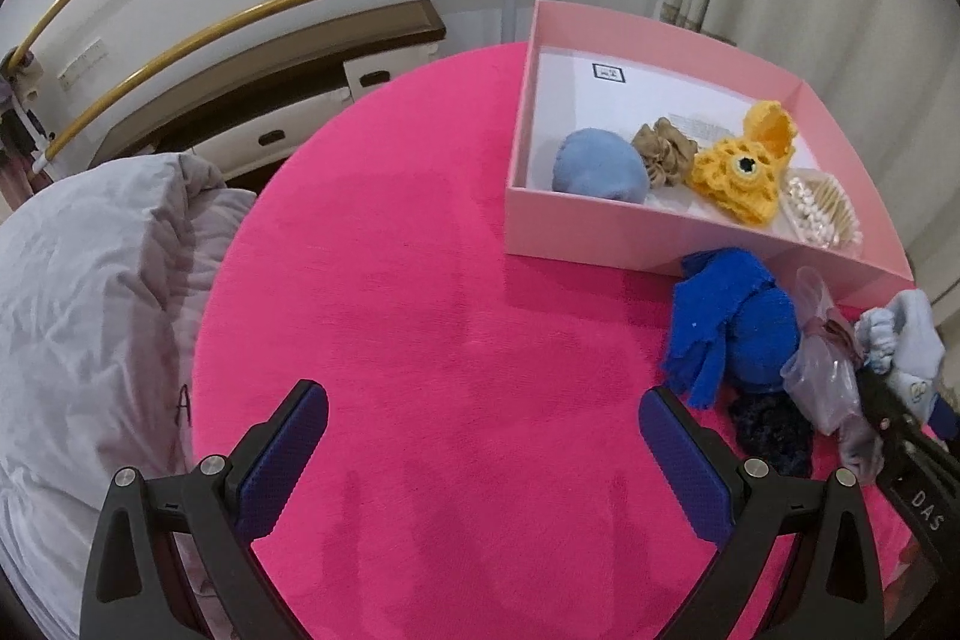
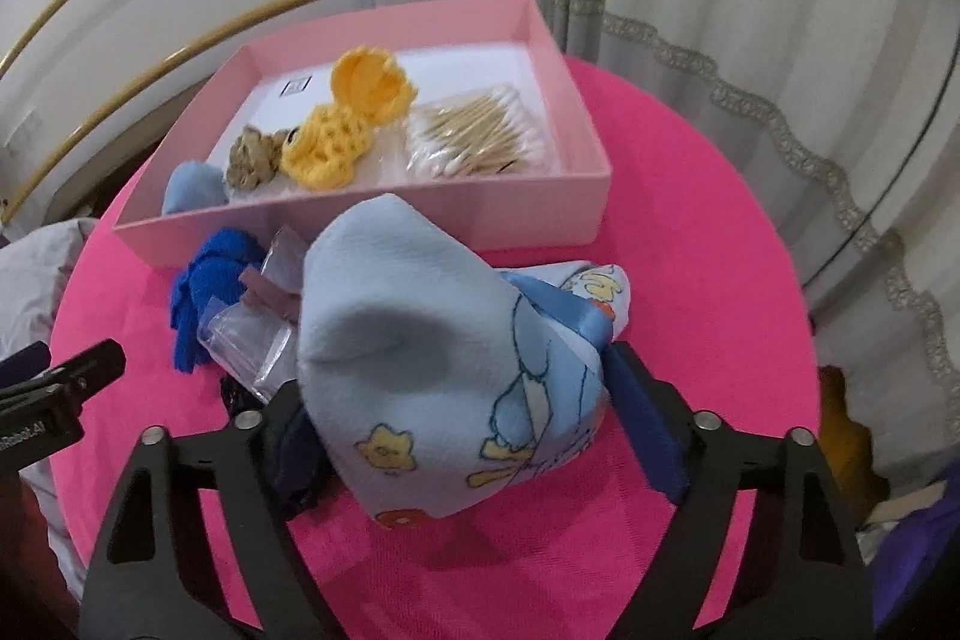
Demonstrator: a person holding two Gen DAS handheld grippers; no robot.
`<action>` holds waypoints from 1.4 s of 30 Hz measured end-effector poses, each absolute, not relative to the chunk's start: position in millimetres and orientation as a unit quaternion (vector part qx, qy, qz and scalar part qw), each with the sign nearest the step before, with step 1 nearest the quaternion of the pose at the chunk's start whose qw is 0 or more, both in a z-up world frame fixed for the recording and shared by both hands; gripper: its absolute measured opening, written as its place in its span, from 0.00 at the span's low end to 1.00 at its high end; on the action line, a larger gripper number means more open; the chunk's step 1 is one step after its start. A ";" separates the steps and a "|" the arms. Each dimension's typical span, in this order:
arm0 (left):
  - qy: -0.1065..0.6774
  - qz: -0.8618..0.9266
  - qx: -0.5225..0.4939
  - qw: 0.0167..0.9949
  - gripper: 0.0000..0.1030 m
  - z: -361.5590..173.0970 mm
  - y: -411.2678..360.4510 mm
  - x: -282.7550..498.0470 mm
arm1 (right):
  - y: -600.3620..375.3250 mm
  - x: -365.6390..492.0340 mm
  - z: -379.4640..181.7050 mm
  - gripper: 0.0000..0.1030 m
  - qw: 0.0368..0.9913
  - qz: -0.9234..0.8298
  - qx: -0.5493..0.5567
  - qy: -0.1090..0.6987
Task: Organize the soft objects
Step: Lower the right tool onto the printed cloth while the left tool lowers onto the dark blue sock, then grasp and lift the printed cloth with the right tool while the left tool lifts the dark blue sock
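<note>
From my right wrist camera I see the right gripper (image 2: pixel 456 394) with its fingers closed against a pale blue printed cloth (image 2: pixel 432 370), which bulges up between them (little yellow and orange cartoon prints show on its lower side). Behind it sits the pink box (image 2: pixel 540 214) on the bright pink tabletop (image 2: pixel 690 250). Inside the box, left to right, lie a light blue soft ball (image 2: pixel 192 190), a tan scrunchie (image 2: pixel 252 157), a yellow crochet piece (image 2: pixel 348 124) and a bag of cotton swabs (image 2: pixel 474 133). Just outside the box's near wall, a royal blue knit item (image 2: pixel 198 292) and a clear plastic bag (image 2: pixel 252 334) lie beside the cloth. The left gripper (image 2: pixel 54 388) pokes in at the left edge.
</note>
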State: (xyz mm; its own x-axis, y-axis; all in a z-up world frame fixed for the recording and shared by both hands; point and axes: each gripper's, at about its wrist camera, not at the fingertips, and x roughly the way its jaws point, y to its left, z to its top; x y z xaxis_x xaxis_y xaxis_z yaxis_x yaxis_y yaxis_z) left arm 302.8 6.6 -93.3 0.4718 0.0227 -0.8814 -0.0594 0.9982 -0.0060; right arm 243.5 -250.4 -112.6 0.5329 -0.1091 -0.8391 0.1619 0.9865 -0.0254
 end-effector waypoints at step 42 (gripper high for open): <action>0.516 -0.090 0.075 0.848 0.39 -124.1 -110.7 337.0 | -303.6 264.1 -107.6 0.78 0.873 -0.099 0.042 0.476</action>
